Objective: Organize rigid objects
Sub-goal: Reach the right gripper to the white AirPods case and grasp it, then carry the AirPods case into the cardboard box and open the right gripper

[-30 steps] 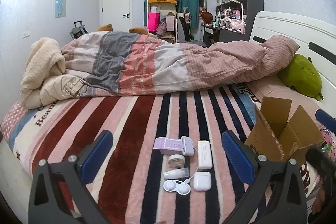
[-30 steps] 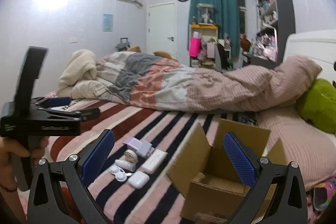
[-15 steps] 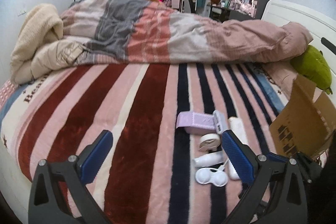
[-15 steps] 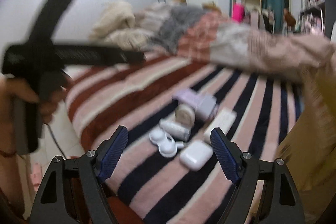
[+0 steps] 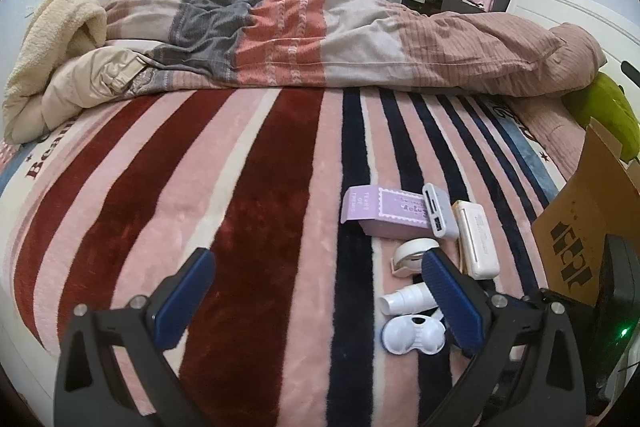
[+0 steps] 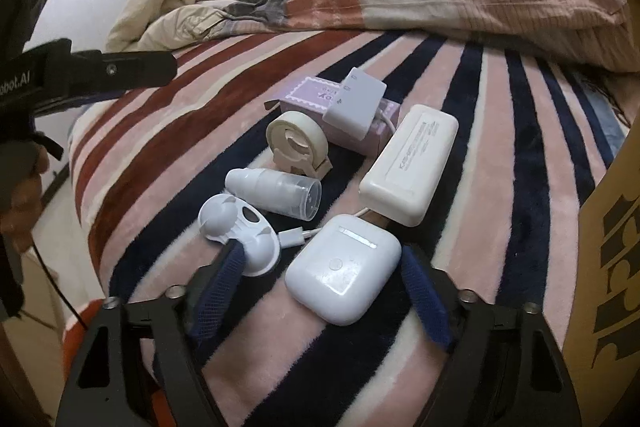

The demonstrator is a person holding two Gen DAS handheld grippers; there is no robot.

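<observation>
A cluster of small items lies on the striped blanket (image 5: 280, 187): a lilac box (image 6: 316, 99) (image 5: 384, 209), a grey adapter (image 6: 356, 103) (image 5: 438, 209), a tape dispenser (image 6: 298, 147) (image 5: 412, 257), a white bottle (image 6: 276, 193) (image 5: 406, 299), a white lens case (image 6: 236, 227) (image 5: 412, 337), a white power bank (image 6: 412, 163) (image 5: 478, 239) and a white earbuds case (image 6: 344, 269). My right gripper (image 6: 320, 293) is open, its fingers on either side of the earbuds case, not touching. My left gripper (image 5: 316, 297) is open and empty, left of the cluster.
An open cardboard box (image 5: 584, 227) (image 6: 612, 247) stands right of the items. A rumpled duvet (image 5: 340, 27) and a cream blanket (image 5: 52, 43) lie across the far side of the bed. A green plush (image 5: 608, 111) sits by the headboard. The left gripper's body (image 6: 80, 71) shows at left.
Both grippers have dropped toward the bed. The right gripper moved left from the cardboard box to the item cluster and now straddles the earbuds case, jaws narrower. The left gripper shifted left.
</observation>
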